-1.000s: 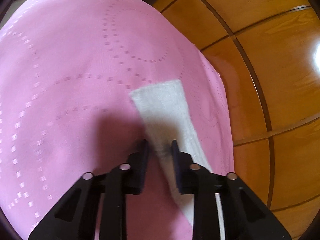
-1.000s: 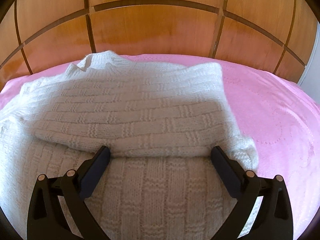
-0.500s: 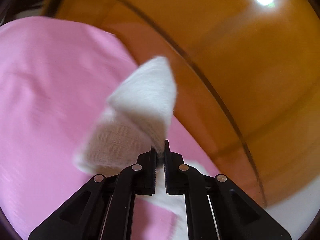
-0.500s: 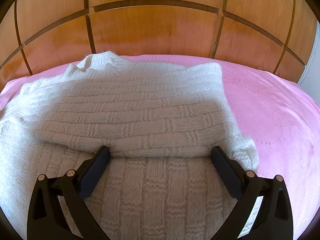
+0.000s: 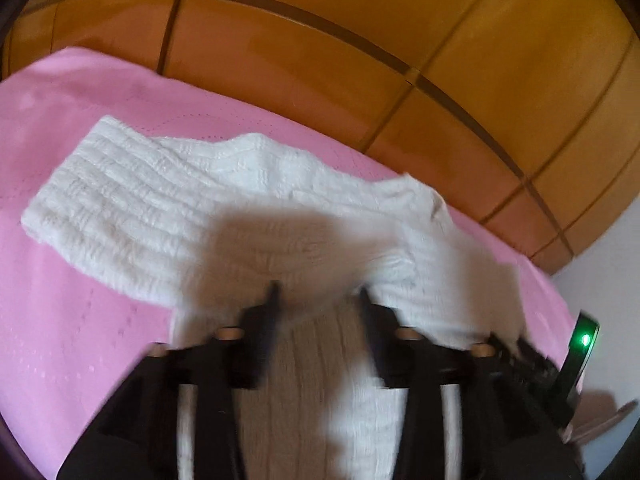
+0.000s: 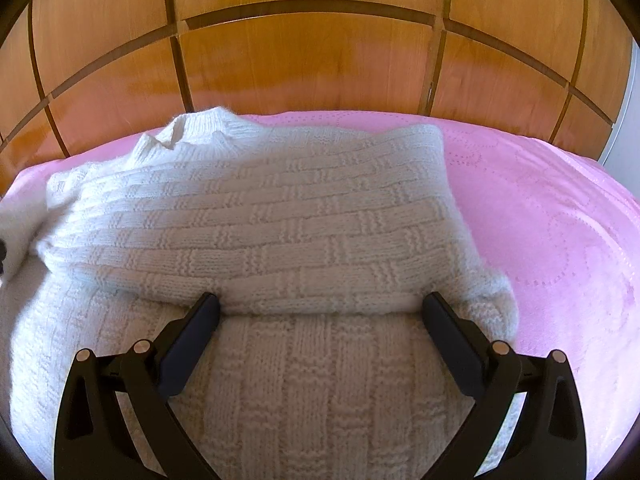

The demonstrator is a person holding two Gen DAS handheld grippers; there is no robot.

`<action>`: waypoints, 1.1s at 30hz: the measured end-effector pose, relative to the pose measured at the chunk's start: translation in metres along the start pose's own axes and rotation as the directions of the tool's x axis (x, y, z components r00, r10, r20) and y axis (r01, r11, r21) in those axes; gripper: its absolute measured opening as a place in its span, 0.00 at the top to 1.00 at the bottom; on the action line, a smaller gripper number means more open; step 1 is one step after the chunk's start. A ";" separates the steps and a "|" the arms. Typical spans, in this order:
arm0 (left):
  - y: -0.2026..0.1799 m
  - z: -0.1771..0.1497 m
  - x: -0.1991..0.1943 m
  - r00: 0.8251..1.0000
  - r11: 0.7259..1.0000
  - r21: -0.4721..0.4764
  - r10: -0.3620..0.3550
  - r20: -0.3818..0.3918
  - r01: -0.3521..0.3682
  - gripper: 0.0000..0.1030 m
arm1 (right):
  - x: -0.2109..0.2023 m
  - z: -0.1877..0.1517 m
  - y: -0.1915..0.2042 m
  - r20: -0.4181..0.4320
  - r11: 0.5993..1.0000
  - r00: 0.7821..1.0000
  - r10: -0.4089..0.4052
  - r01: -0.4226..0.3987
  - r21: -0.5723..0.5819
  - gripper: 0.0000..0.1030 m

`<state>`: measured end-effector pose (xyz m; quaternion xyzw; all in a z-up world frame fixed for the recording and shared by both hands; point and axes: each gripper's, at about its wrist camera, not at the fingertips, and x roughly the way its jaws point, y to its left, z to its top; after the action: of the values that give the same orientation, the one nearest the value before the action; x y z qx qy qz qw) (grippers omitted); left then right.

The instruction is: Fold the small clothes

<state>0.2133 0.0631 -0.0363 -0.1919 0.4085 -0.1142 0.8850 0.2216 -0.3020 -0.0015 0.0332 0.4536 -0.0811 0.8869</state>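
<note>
A white knitted sweater (image 6: 256, 216) lies on a pink bed cover (image 6: 560, 216). One sleeve is folded across its body. My right gripper (image 6: 320, 308) is open, its fingers resting on the sweater body at the edge of the folded sleeve. In the blurred left wrist view the sweater's other sleeve (image 5: 132, 200) lies across the cover, and my left gripper (image 5: 318, 294) stands open just above the knit, holding nothing.
A wooden panelled wardrobe (image 6: 320, 52) stands right behind the bed. The pink cover (image 5: 80, 320) runs to the left and right of the sweater. The other gripper's body with a green light (image 5: 584, 340) shows at the right edge of the left wrist view.
My left gripper shut on the sleeve end, lifted it, swung it over toward the sweater body, and has now opened and let it go. The right gripper has stayed still.
</note>
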 end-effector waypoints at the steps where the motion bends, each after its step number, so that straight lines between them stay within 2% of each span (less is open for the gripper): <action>1: 0.000 -0.005 -0.005 1.000 1.000 0.004 0.005 0.011 -0.005 0.52 | 0.000 0.000 0.000 0.000 1.000 1.000 0.004 -0.004 0.003 0.02; 4: 0.007 -0.016 -0.013 1.000 1.000 -0.008 0.009 0.010 -0.009 0.52 | -0.002 0.002 -0.004 -0.005 1.000 1.000 0.025 -0.025 0.019 0.05; 7: 0.010 -0.041 -0.025 0.998 0.998 0.018 0.052 0.034 -0.053 0.52 | -0.016 0.011 -0.010 0.012 0.990 0.994 0.105 -0.105 0.089 0.25; 9: 0.013 -0.050 -0.026 0.998 0.998 0.018 0.060 0.034 -0.060 0.52 | -0.031 0.020 0.000 0.037 0.975 0.980 0.194 -0.197 0.103 0.34; 10: 0.016 -0.054 -0.028 0.998 0.998 0.015 0.059 0.033 -0.060 0.52 | -0.035 0.024 0.009 0.038 0.963 0.968 0.247 -0.250 0.097 0.39; 12: 0.020 -0.061 -0.026 0.997 0.998 0.003 0.062 0.038 -0.063 0.52 | -0.040 0.031 0.043 0.008 0.931 0.933 0.361 -0.361 0.057 0.42; 14: 0.021 -0.066 -0.026 0.997 0.998 0.011 0.063 0.051 -0.063 0.52 | -0.038 0.035 0.079 -0.037 0.900 0.899 0.436 -0.435 0.019 0.49; 17: 0.024 -0.072 -0.023 0.996 0.998 0.013 0.058 0.060 -0.059 0.52 | -0.021 0.037 0.130 -0.124 0.864 0.857 0.500 -0.504 0.000 0.51; 19: 0.026 -0.072 -0.023 0.997 0.999 0.004 0.047 0.062 -0.047 0.52 | -0.007 0.037 0.158 -0.166 0.859 0.848 0.502 -0.511 -0.011 0.52; 20: 0.025 -0.070 -0.020 0.997 0.999 0.001 0.042 0.064 -0.042 0.52 | 0.003 0.036 0.173 -0.202 0.854 0.837 0.508 -0.520 -0.007 0.55; 21: 0.026 -0.071 -0.020 0.997 0.999 -0.001 0.037 0.067 -0.037 0.52 | 0.011 0.036 0.183 -0.223 0.859 0.838 0.498 -0.513 -0.011 0.57; 23: 0.027 -0.072 -0.020 0.997 1.000 -0.005 0.027 0.073 -0.027 0.52 | 0.018 0.037 0.196 -0.236 0.872 0.850 0.472 -0.489 -0.017 0.80; 25: 0.028 -0.072 -0.019 0.997 1.000 -0.011 0.018 0.075 -0.017 0.52 | 0.014 0.044 0.199 -0.234 0.868 0.846 0.480 -0.496 -0.010 0.94; 29: 0.029 -0.073 -0.020 0.997 1.000 -0.012 0.006 0.076 -0.005 0.49 | -0.031 0.065 0.190 -0.113 0.851 0.853 0.510 -0.519 -0.077 0.95; 33: 0.024 -0.074 -0.020 0.997 1.000 0.010 0.028 0.074 -0.029 0.48 | -0.072 0.090 0.165 0.016 0.845 0.846 0.532 -0.530 -0.075 0.95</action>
<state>0.1454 0.0739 -0.0771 -0.1855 0.3776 -0.0966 0.9021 0.2810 -0.1434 0.1074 0.1259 0.4130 0.1822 0.8834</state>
